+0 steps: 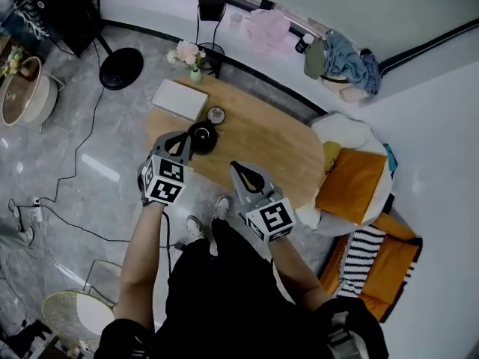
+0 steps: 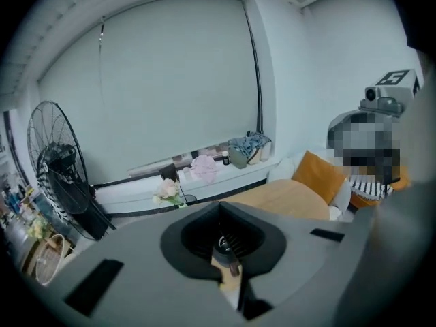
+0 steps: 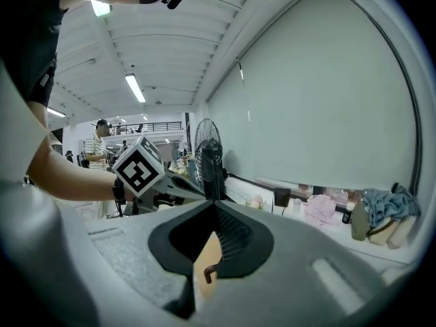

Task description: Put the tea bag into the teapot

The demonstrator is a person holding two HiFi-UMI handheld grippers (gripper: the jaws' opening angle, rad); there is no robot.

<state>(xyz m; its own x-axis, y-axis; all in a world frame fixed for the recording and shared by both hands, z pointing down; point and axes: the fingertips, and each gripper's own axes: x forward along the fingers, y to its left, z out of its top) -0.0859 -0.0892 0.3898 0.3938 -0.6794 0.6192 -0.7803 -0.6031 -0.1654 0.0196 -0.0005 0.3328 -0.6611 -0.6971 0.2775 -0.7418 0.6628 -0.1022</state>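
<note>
The black teapot point(image 1: 203, 136) stands on the oval wooden table point(image 1: 262, 137), and its round lid point(image 1: 215, 114) lies just behind it. My left gripper point(image 1: 182, 140) is beside the pot's left rim with its jaws shut. In the left gripper view the left gripper point(image 2: 219, 208) shows closed tips with a small dark round part of the pot behind them. My right gripper point(image 1: 236, 167) hovers over the table's near edge, right of the pot, jaws together and holding nothing I can see. No tea bag shows in any view.
A white flat box point(image 1: 179, 99) lies at the table's back left, next to a small vase of flowers point(image 1: 188, 55). A sofa with an orange cushion point(image 1: 352, 182) stands to the right. A floor fan point(image 1: 71, 10) and cables are on the left.
</note>
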